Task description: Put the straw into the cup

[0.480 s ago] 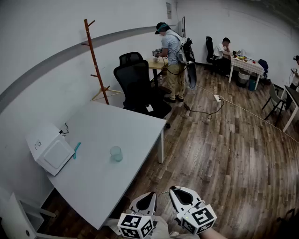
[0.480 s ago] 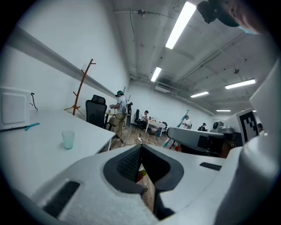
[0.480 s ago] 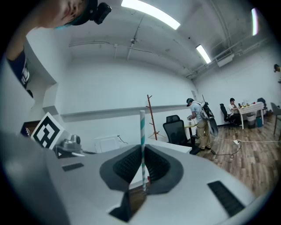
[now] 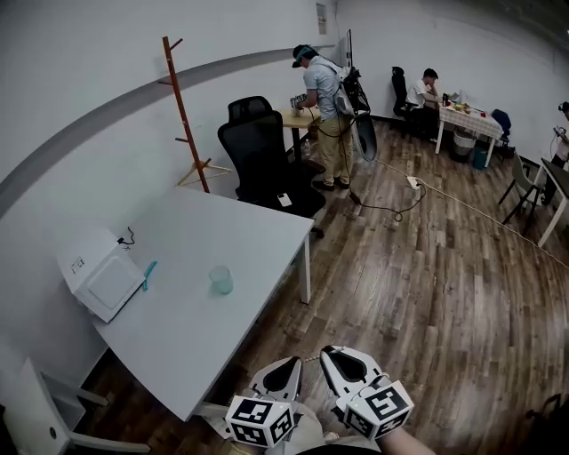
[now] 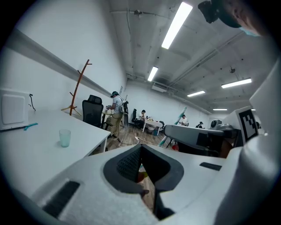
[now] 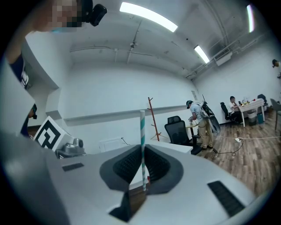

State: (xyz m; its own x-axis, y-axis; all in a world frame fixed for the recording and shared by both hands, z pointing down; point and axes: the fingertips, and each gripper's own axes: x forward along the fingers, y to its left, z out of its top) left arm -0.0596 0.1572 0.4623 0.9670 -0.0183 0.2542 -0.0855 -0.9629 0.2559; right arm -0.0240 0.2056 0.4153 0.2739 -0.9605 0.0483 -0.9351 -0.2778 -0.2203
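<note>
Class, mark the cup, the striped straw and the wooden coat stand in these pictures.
cup (image 4: 220, 280): head view, on its side wall.
striped straw (image 6: 142, 140): right gripper view, middle of its shaft.
wooden coat stand (image 4: 184, 120): head view, on its upright pole.

The white plastic left gripper (image 4: 286, 366) and the white plastic right gripper (image 4: 345, 355) look alike: smooth, rounded shells that narrow toward the tips. At the rear of each sits a white cube with black square markers, one on the left (image 4: 259, 421) and one on the right (image 4: 384, 411). Seen along the jaws, each shell has a dark-rimmed hollow lined with black ribbed pads (image 5: 127, 165), and narrow dark slots (image 6: 223, 197) are sunk into the white faces on either side. A small black camera (image 6: 94, 13) is worn on the head. A pale garment (image 4: 307, 435) shows between the cubes (too little to tell what kind).
</note>
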